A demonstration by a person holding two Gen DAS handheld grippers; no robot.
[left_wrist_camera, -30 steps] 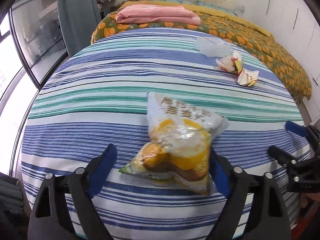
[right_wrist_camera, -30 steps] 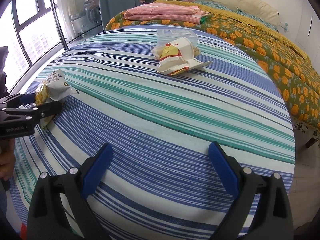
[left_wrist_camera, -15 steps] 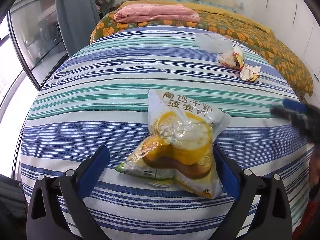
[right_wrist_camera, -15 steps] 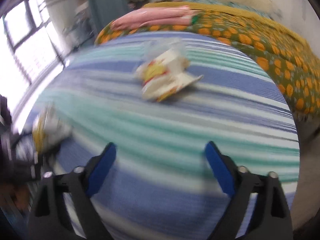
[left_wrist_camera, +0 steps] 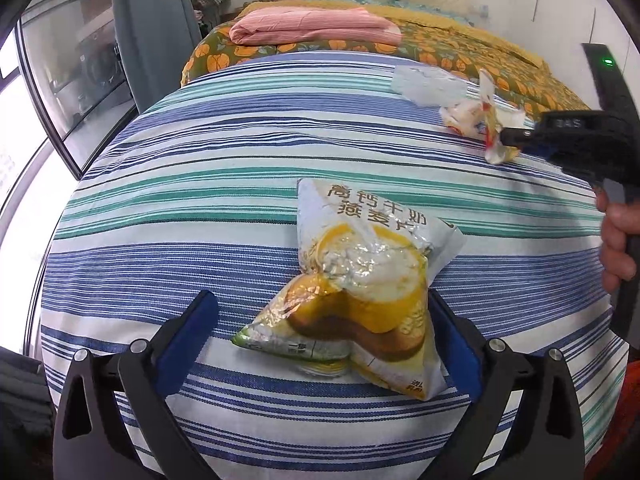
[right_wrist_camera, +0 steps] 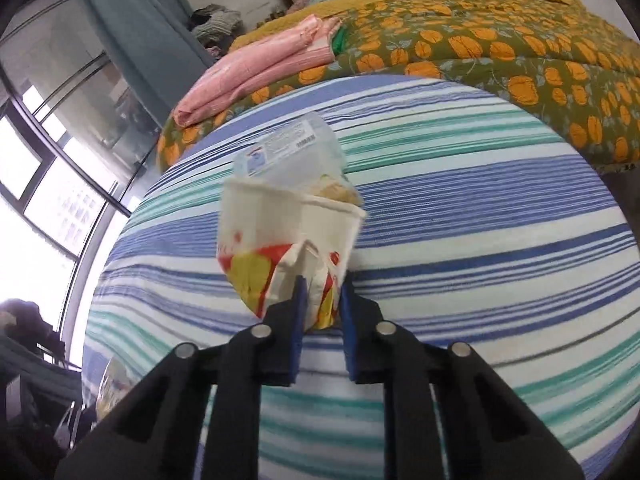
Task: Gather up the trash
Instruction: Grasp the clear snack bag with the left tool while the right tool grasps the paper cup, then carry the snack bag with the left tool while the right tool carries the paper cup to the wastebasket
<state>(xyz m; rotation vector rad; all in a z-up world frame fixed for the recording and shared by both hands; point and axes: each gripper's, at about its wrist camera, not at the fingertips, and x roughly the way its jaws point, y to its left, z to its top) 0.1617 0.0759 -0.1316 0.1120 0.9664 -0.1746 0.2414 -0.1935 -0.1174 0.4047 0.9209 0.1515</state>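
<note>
A yellow and white snack bag [left_wrist_camera: 360, 280] lies on the striped bed sheet [left_wrist_camera: 200, 200]. My left gripper [left_wrist_camera: 320, 304] stands wide open around its near end, and the left pad is clear of it. At the far right a crumpled red, yellow and white paper cup [left_wrist_camera: 472, 116] lies beside a clear plastic container [left_wrist_camera: 424, 84]. My right gripper [left_wrist_camera: 516, 136] reaches in to the cup from the right. In the right wrist view the right gripper [right_wrist_camera: 323, 284] is shut on the paper cup's [right_wrist_camera: 288, 232] crumpled near edge, with the clear container [right_wrist_camera: 296, 152] just behind it.
A folded pink blanket [left_wrist_camera: 316, 30] and an orange-flowered quilt [left_wrist_camera: 460, 48] lie at the far end of the bed. A teal curtain [left_wrist_camera: 152, 20] and glass doors stand on the left. A person's hand [left_wrist_camera: 616, 240] holds the right gripper's handle at the right edge.
My right gripper travelled across the bed to the paper cup, rolled, and closed on it. My left gripper's jaws opened a little wider around the snack bag and stayed in place.
</note>
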